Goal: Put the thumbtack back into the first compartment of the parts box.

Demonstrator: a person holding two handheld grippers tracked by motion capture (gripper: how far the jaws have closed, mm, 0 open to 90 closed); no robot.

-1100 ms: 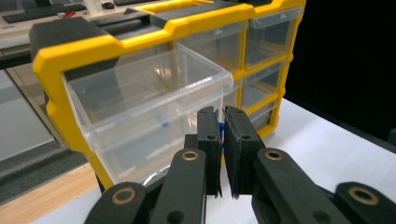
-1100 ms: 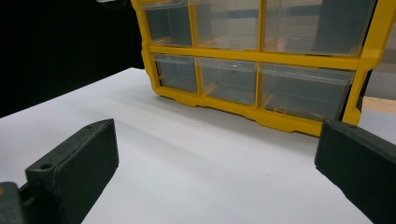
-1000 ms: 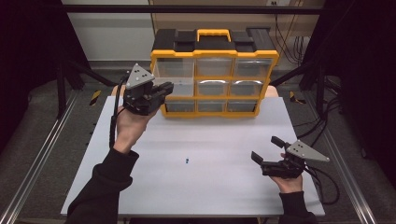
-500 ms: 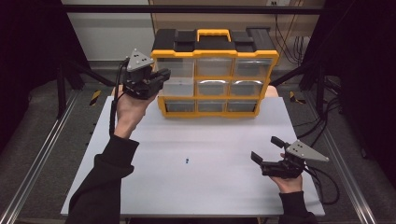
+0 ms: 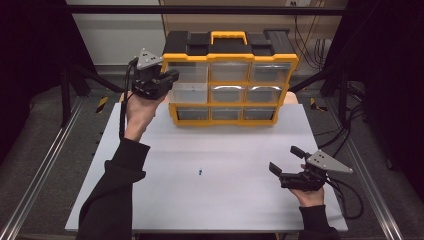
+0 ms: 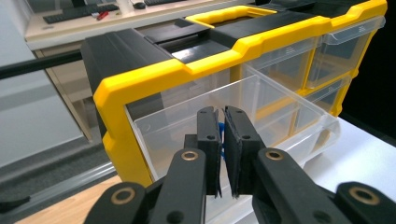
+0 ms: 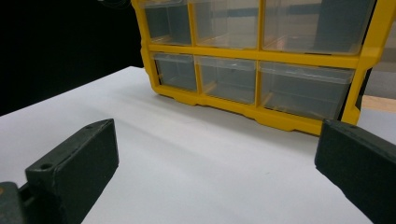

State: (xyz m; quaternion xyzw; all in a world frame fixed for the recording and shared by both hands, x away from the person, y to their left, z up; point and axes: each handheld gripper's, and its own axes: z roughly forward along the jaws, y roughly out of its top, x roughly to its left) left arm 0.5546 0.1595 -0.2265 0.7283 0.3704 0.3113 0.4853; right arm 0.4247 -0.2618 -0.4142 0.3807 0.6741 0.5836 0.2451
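Observation:
A yellow and black organiser (image 5: 230,55) with clear drawers stands at the back of the white table (image 5: 210,200). One clear drawer (image 6: 280,116) in its left column is pulled out. My left gripper (image 5: 170,76) is held up at that column, and its jaws (image 6: 222,119) hover over the open drawer, shut on a small blue piece (image 6: 221,135). Another tiny blue piece (image 5: 200,172) lies on the table's middle. My right gripper (image 5: 285,160) rests low at the front right, open and holding nothing (image 7: 219,154), facing the organiser's bottom drawers (image 7: 229,77).
Metal rails (image 5: 45,170) run along both sides of the table, and black frame legs (image 5: 75,85) stand behind its left corner. Cables (image 5: 350,195) trail off the right edge. A desk with a keyboard (image 6: 74,14) sits beyond the organiser.
My left hand has carried its gripper farther back and a little left, up along the organiser's left column. The right hand has stayed where it was.

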